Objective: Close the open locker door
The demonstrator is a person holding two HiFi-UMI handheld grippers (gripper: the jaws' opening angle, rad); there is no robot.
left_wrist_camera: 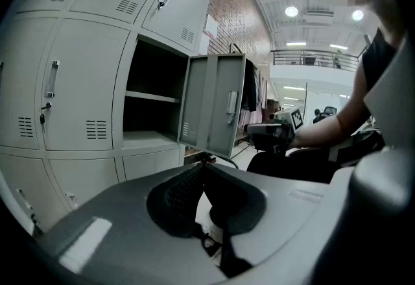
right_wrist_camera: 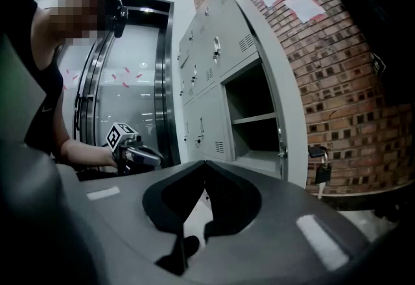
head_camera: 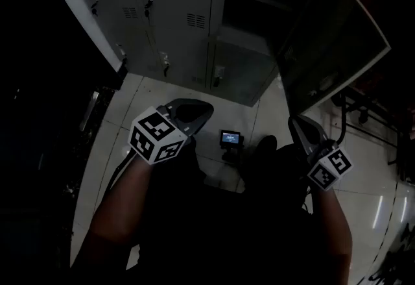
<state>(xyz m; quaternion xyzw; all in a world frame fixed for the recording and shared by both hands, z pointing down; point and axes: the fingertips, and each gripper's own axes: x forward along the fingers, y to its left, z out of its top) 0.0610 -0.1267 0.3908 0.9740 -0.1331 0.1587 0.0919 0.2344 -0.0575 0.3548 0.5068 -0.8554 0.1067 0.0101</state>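
Observation:
A bank of grey lockers stands ahead of me. One compartment is open, its door swung out to the right. Both grippers hang low in front of the lockers and touch nothing. My left gripper is shut and empty, left of the opening. My right gripper is shut and empty, just below the door's lower edge. The left gripper view shows the open compartment with its shelf and the door beyond its joined jaws. In the right gripper view the door edge frames the compartment.
A small device with a lit screen sits on the tiled floor between the grippers, next to my shoe. A padlock hangs against the brick wall right of the lockers. Glass doors are at the left.

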